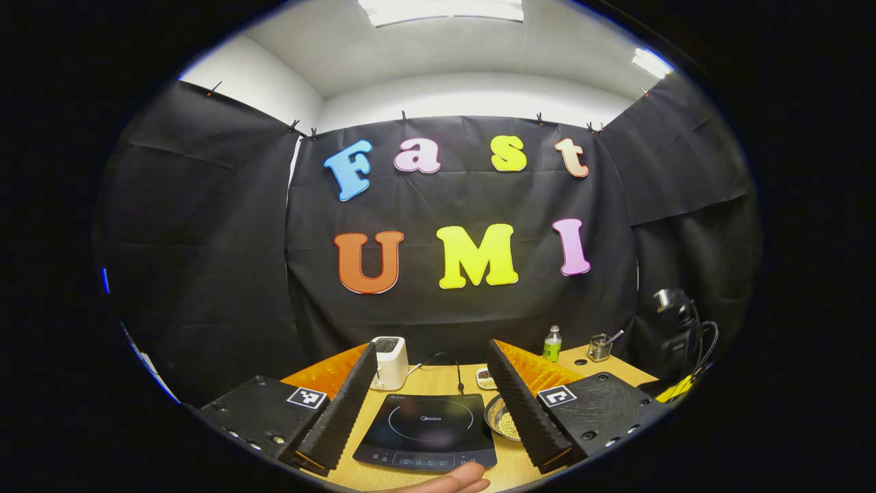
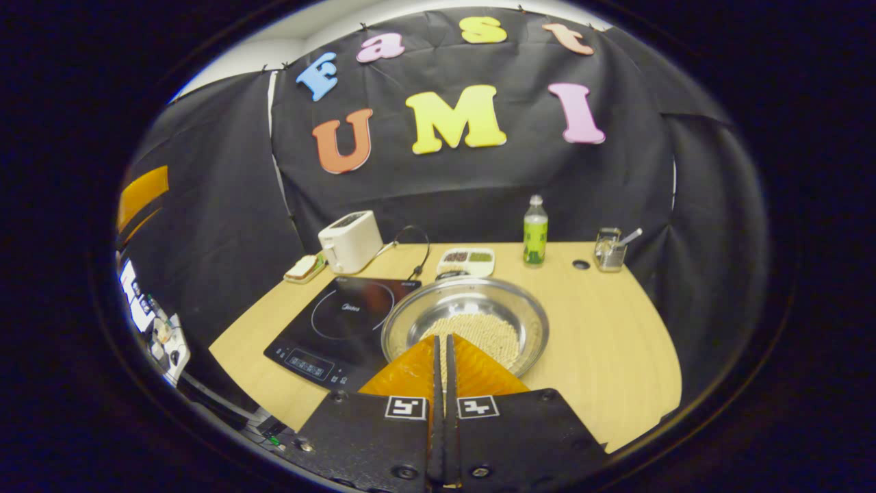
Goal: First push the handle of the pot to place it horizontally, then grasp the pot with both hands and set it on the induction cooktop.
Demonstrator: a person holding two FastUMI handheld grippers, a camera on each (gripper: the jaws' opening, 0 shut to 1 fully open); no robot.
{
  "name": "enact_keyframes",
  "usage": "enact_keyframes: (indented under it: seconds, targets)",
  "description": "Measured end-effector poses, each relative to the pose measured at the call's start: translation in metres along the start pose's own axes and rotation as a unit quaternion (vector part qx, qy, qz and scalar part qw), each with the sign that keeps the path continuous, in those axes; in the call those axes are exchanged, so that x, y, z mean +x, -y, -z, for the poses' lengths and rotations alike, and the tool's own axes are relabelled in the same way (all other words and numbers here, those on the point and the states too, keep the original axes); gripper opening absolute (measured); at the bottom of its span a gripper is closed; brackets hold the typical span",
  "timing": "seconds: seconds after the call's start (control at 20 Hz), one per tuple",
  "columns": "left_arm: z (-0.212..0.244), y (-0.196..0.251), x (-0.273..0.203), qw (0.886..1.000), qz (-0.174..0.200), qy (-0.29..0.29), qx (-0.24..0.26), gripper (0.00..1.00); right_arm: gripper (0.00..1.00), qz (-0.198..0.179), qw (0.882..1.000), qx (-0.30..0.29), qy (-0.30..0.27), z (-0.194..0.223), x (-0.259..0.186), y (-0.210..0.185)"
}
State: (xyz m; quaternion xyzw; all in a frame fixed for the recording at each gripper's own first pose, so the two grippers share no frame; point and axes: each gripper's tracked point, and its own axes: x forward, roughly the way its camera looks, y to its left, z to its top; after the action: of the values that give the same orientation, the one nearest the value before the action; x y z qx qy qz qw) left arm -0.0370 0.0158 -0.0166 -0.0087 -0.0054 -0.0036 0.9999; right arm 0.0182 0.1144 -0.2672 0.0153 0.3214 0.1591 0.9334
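Left gripper held with fingers spread wide, above the near edge of the induction cooktop. Pot seen just right of the cooktop, partly hidden behind the right-hand finger, holding pale round grains. A fingertip at the bottom edge, in front of the cooktop.

Right gripper with fingers pressed together, nothing between them, tips over the near rim of the pot. Pot touching the right edge of the cooktop, on the wooden table. Handle not clearly seen.
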Motion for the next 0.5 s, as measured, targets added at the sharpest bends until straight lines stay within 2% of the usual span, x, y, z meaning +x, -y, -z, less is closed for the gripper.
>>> enact_keyframes:
  seconds: [0.05, 0.15, 0.2, 0.25, 0.3, 0.35, 0.45, 0.5]
  targets:
    - [0.002, -0.001, -0.001, 1.0, 0.0, -0.001, 0.002, 0.96, 0.0, -0.006, 1.0, 0.001, -0.016, 0.013, 0.006, -0.003]
    - [0.0, -0.003, -0.002, 1.0, -0.003, 0.0, 0.001, 0.96, 0.04, -0.011, 0.999, 0.002, -0.046, 0.038, 0.019, -0.008]
    - [0.0, -0.005, -0.003, 1.0, -0.005, 0.0, -0.001, 0.96, 0.01, -0.013, 0.998, 0.005, -0.055, 0.047, 0.025, -0.009]
    - [0.001, -0.006, -0.003, 1.0, -0.006, 0.0, -0.003, 0.96, 0.04, -0.013, 0.998, 0.006, -0.064, 0.055, 0.029, -0.009]
    - [0.001, -0.007, -0.004, 1.0, -0.006, -0.001, -0.006, 0.96, 0.0, -0.013, 0.997, 0.004, -0.073, 0.064, 0.033, -0.009]
    - [0.001, -0.008, -0.005, 1.0, -0.007, 0.0, -0.008, 0.96, 0.04, -0.013, 0.997, 0.001, -0.079, 0.071, 0.037, -0.009]
    - [0.001, -0.01, -0.004, 1.0, -0.007, 0.001, -0.007, 0.96, 0.0, -0.012, 0.996, 0.003, -0.091, 0.084, 0.041, -0.007]
    - [0.001, -0.01, -0.005, 1.0, -0.006, 0.001, -0.006, 0.96, 0.04, -0.011, 0.995, 0.007, -0.097, 0.09, 0.042, -0.006]
